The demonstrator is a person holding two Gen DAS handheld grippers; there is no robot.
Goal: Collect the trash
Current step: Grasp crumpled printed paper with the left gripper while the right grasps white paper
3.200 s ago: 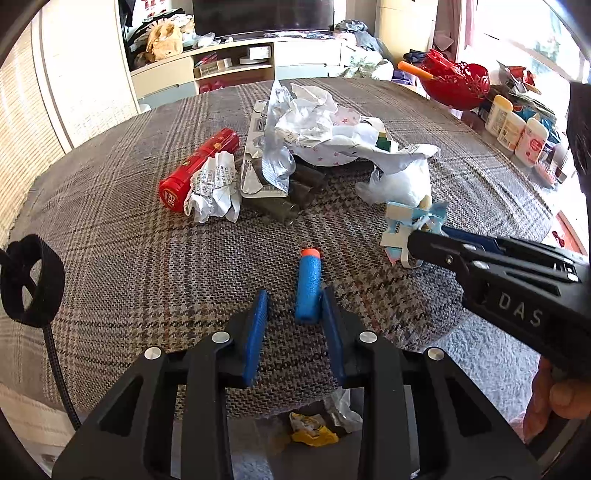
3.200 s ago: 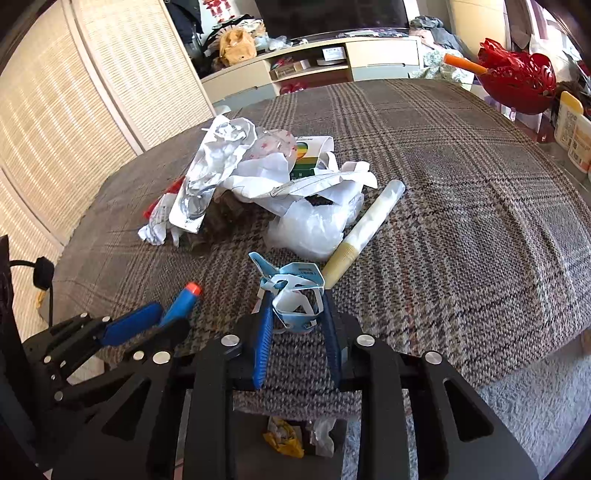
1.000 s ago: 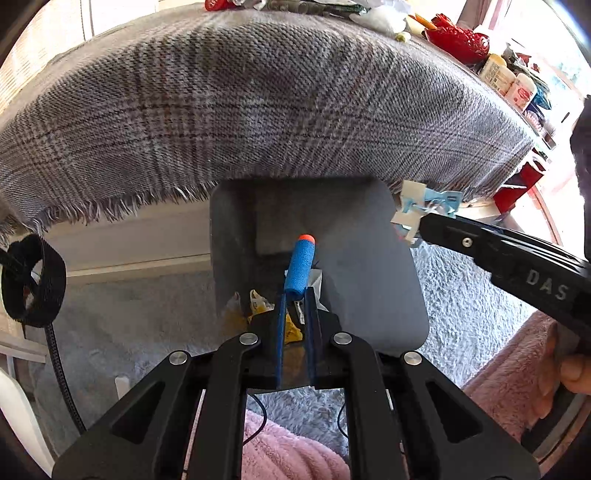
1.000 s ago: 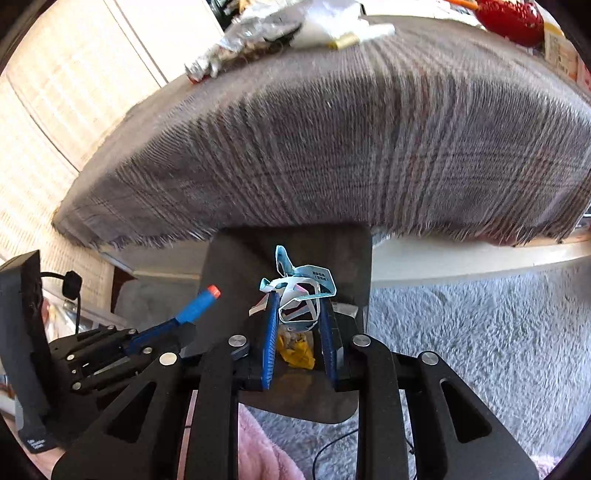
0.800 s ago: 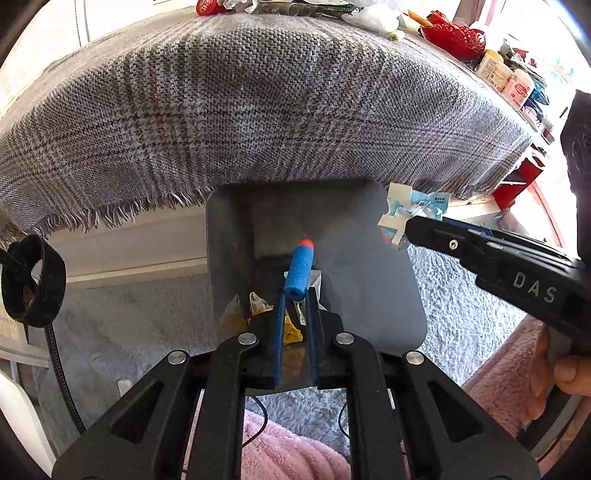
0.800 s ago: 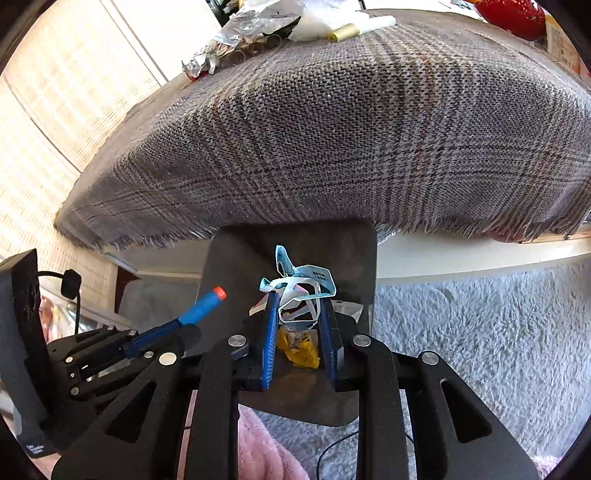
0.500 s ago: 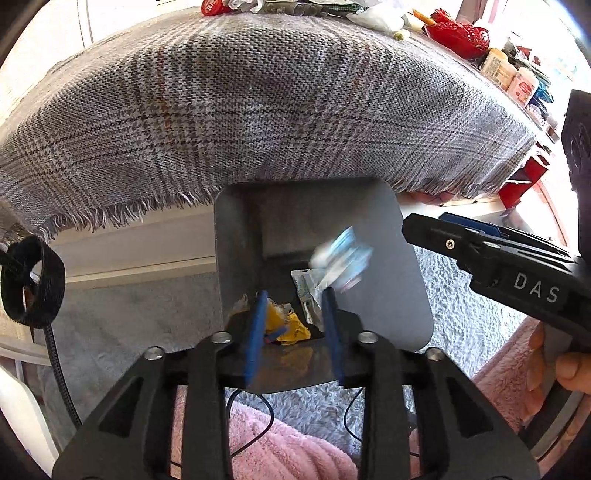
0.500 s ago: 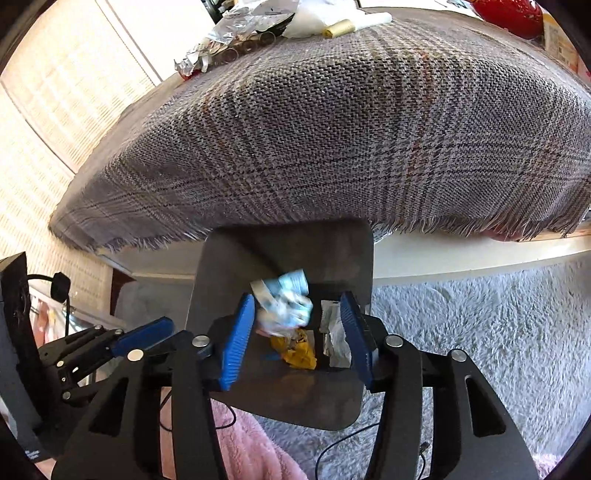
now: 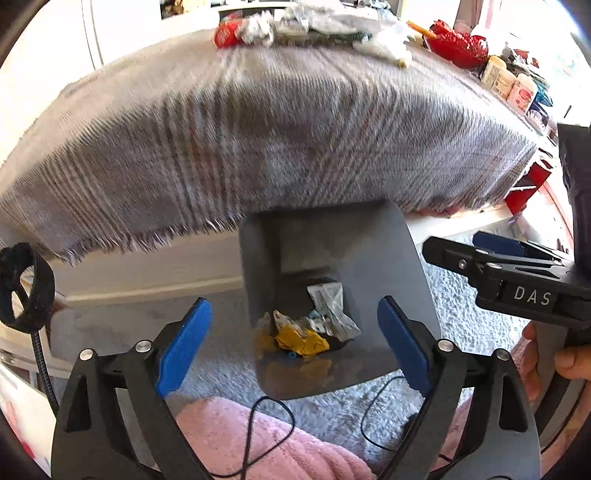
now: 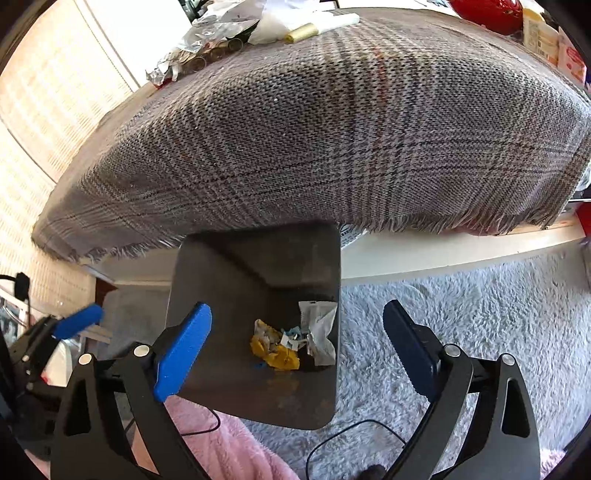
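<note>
A dark grey bin (image 9: 388,258) (image 10: 221,266) stands on the floor below the table edge. In it lie a yellow wrapper (image 9: 299,339) (image 10: 275,352), a white packet (image 9: 330,306) (image 10: 319,332) and small blue scraps (image 10: 293,332). My left gripper (image 9: 293,345) is open and empty above the bin. My right gripper (image 10: 297,350) is open and empty above it too; it also shows at the right of the left wrist view (image 9: 509,280). More trash (image 9: 306,26) (image 10: 221,33) lies piled at the far side of the plaid-covered table (image 9: 277,129) (image 10: 332,129).
A red bowl (image 9: 458,44) and bottles (image 9: 513,81) sit at the table's right side. A grey shaggy rug (image 10: 461,314) covers the floor. Pink fabric (image 9: 266,443) and black cables (image 9: 273,413) lie near the bin. A black strap (image 9: 26,284) hangs at left.
Both grippers opened wide over the bin. The blue foam dart and the blue-white paper scrap dropped from them into the bin.
</note>
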